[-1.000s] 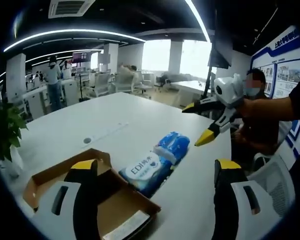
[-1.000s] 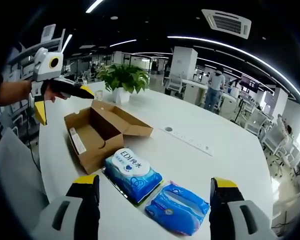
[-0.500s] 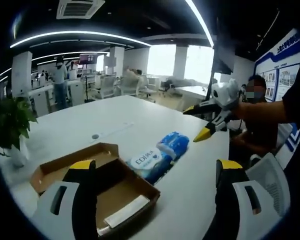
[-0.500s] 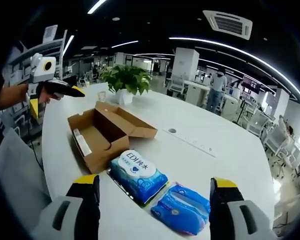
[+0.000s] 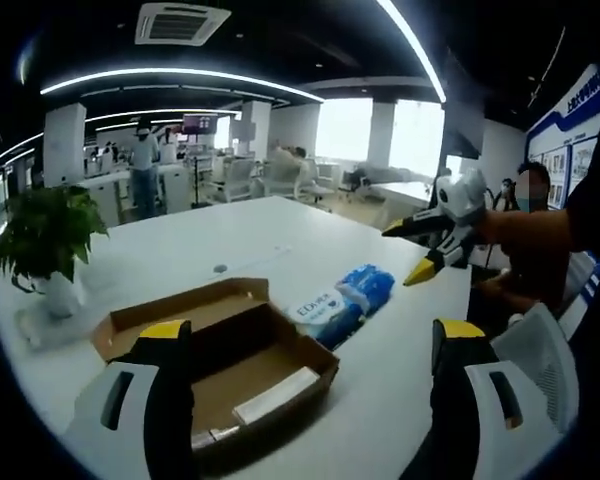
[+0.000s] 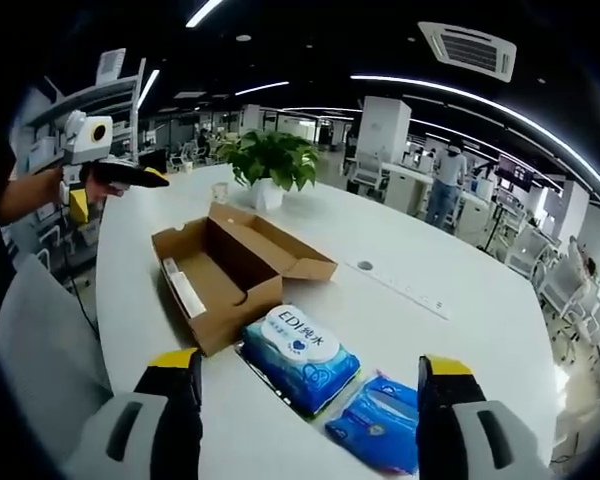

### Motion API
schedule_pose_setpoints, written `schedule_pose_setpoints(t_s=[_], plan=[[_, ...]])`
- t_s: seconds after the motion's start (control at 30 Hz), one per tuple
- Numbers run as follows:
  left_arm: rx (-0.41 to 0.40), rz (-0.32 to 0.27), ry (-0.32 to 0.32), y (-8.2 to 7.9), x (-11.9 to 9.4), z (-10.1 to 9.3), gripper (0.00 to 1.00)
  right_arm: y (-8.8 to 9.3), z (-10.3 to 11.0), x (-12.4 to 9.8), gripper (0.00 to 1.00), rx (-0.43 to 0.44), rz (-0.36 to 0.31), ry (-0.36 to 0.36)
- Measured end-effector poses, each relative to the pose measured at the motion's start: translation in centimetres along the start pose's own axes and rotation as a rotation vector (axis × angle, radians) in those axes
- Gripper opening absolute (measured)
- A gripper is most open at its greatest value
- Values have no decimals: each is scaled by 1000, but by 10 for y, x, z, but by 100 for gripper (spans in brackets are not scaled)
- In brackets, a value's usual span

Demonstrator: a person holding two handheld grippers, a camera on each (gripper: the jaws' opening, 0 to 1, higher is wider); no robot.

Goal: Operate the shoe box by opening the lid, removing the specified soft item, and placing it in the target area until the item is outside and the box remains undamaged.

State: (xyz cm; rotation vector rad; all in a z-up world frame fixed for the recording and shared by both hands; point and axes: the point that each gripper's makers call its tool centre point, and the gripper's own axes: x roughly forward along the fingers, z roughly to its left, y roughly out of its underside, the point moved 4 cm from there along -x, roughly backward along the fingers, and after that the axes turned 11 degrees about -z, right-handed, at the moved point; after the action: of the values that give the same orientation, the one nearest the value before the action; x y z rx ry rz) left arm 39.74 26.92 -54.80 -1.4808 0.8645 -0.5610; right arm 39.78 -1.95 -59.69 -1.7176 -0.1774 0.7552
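box: brown cardboard shoe box [image 6: 227,282], lid open, flap folded out flat to far side; sits on white table [image 6: 400,300]; in left gripper view [image 5: 242,365] it's right ahead, partly behind left jaw
box contents: white flat strip along one inner wall [image 6: 186,291], can't tell what it is
soft items: 2 wet-wipe packs, both outside box on table
wipes pack 1: blue/white wet-wipes pack, label "EDI" [image 6: 301,357], just beside box corner, looks touching; seen in left gripper view too [image 5: 325,313]
wipes pack 2: darker blue pack [image 6: 384,423], just beside pack 1 on side away from box; left gripper view [image 5: 367,287]
left gripper: [image 5: 305,345] jaws wide apart, holding nothing, above table near box end; in right gripper view [image 6: 105,180] it's held in a hand off table edge, apart from box
right gripper: [image 6: 305,375] jaws wide, nothing between, hovering over table w/ pack 1 between tips in view; in left gripper view [image 5: 420,250] up in air past packs, yellow tips spread
plant: potted green plant in white pot [image 6: 268,165] on table beyond box; [image 5: 48,240]
table extras: small round port + cable slot in tabletop [image 6: 365,266]
bg: open office, desks, chairs, ppl standing far off [image 5: 143,165]
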Motion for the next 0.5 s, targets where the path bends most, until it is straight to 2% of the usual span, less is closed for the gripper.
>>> schedule_pose_setpoints(t_s=[0.2,0.5], plan=[[-4,5,-34,6,-25,6,99,-5,12,5,89,0,-7,-30],[58,60,-77,30,-61,6,99,-4,28,12,89,-18,3,-90]])
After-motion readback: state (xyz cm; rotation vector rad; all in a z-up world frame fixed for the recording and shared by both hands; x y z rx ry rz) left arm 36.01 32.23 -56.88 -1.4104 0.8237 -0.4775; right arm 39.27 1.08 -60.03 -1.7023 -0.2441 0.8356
